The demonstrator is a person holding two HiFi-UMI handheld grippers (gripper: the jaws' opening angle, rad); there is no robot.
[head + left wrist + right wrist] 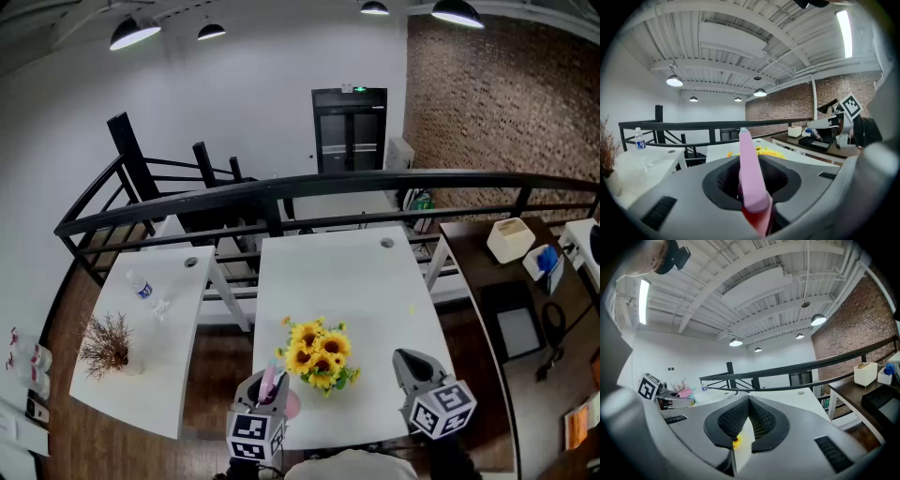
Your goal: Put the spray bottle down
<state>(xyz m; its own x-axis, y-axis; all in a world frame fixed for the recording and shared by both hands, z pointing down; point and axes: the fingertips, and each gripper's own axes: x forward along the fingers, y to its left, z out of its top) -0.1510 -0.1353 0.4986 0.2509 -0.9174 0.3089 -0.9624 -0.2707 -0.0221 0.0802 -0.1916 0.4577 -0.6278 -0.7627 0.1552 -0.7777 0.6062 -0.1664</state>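
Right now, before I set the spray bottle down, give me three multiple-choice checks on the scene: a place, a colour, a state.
1. The sunflowers stand on: A. the centre white table; B. the left white table; C. the dark desk at right.
2. The spray bottle in the left gripper is: A. blue; B. pink; C. green.
3. The right gripper has its jaws: A. wide apart; B. clamped on a bottle; C. together, holding nothing.
Answers: 1 A, the head view shows them near that table's front edge. 2 B, its pink body stands clamped between the jaws in the left gripper view. 3 C, the pads meet in the right gripper view.
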